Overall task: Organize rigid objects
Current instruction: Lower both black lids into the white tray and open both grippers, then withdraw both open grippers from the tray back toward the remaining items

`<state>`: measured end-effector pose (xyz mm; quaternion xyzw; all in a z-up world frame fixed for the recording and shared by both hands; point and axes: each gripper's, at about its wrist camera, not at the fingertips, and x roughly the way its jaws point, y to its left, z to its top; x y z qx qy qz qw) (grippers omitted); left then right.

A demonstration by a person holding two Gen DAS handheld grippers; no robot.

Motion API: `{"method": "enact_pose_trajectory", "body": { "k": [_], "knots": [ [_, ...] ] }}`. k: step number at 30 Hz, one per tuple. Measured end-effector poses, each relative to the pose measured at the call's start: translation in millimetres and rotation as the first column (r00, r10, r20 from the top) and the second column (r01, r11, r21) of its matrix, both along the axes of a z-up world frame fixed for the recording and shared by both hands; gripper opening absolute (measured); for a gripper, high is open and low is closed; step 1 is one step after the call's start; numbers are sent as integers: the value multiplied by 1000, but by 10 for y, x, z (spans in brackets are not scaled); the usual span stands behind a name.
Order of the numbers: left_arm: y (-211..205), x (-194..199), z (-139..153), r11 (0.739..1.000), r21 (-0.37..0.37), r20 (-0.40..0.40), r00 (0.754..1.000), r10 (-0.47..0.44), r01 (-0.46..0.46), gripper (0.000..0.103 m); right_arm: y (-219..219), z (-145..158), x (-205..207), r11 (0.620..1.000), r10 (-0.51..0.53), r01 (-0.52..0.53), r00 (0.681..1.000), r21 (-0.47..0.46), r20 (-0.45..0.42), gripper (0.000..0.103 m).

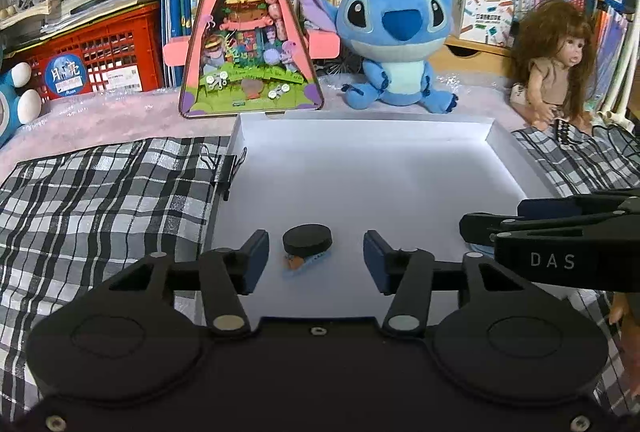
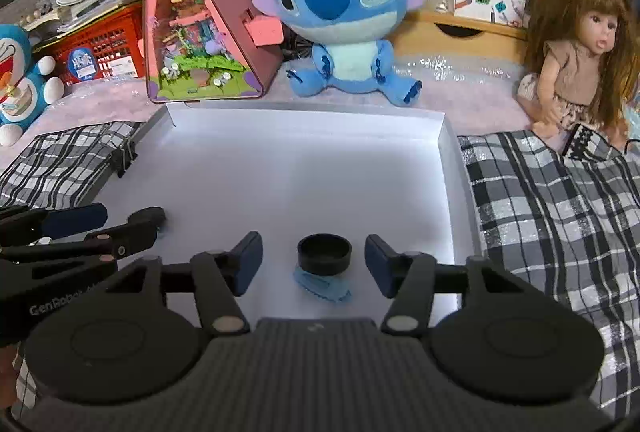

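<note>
A flat black round lid lies on the floor of a shallow white tray, partly over a small orange and blue scrap. My left gripper stands open around the lid, both blue pads clear of it. In the right wrist view a short black round cup, open at the top, rests on a blue scrap in the same tray. My right gripper is open around the cup without touching it. Each gripper shows in the other's view: the right gripper, the left gripper.
A black binder clip grips the tray's left wall. Checked cloth lies on both sides of the tray. Behind it stand a pink triangular diorama, a blue plush toy and a long-haired doll, with bookshelves beyond.
</note>
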<state>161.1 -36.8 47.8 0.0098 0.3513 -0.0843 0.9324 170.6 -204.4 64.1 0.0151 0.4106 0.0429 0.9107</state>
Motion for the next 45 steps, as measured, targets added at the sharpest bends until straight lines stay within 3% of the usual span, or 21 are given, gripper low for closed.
{"method": "enact_pose_trajectory", "body": {
  "k": [14, 45],
  "knots": [
    [67, -387, 175, 999, -19, 54, 998, -30, 31, 67, 62, 177, -353, 1000, 23, -21, 998, -19, 65, 83],
    [133, -1247, 54, 996, 4, 94, 992, -89, 89, 73, 192, 170, -1091, 998, 35, -27, 989, -63, 141, 85]
  ]
}}
